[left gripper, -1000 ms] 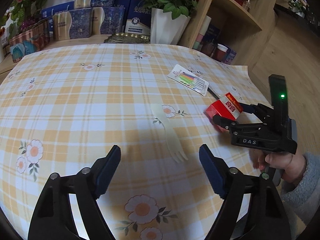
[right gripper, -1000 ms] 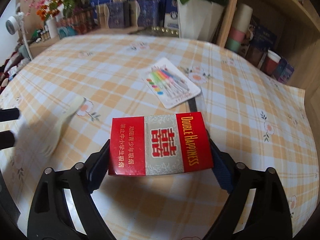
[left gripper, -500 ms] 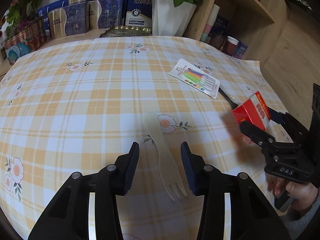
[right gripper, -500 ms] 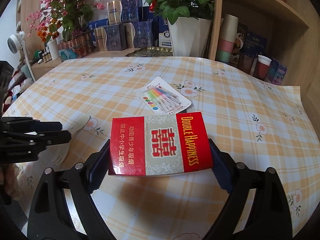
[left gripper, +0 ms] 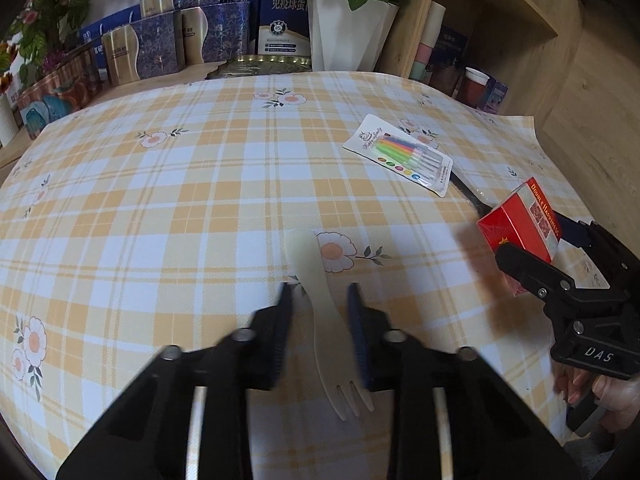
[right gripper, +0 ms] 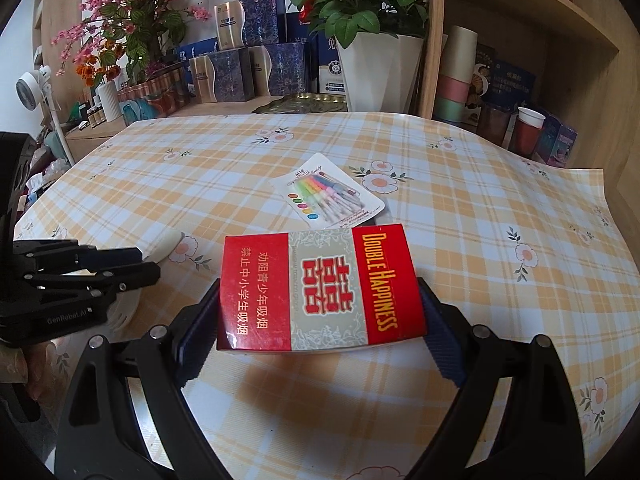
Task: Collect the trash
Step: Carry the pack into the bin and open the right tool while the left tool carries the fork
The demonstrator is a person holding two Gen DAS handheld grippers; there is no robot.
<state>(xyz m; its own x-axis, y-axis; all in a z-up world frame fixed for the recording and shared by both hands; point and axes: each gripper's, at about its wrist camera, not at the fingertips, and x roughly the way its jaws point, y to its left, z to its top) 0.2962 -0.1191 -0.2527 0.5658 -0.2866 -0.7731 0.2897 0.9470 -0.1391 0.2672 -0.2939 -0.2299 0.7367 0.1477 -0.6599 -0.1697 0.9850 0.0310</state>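
A pale disposable fork (left gripper: 320, 304) lies on the checked tablecloth, tines toward me. My left gripper (left gripper: 319, 300) straddles its handle, jaws narrowed but with a small gap each side; it also shows in the right wrist view (right gripper: 136, 264). My right gripper (right gripper: 320, 312) is shut on a red Double Happiness cigarette box (right gripper: 320, 292) and holds it above the table; the box shows at the right in the left wrist view (left gripper: 520, 224). A candle pack card (left gripper: 398, 154) lies beyond, with a black utensil handle (left gripper: 466, 192) under it.
The table's right edge and curled tablecloth corner (right gripper: 580, 184) are close to a wooden shelf unit (right gripper: 520, 60) with cups and boxes. A white flower pot (left gripper: 344, 28), gift boxes (left gripper: 140, 48) and a metal tray (left gripper: 260, 66) stand behind the table.
My left gripper has moved forward over the fork and its jaws have narrowed from wide open to close around the handle. My right gripper has lifted the box and drawn back.
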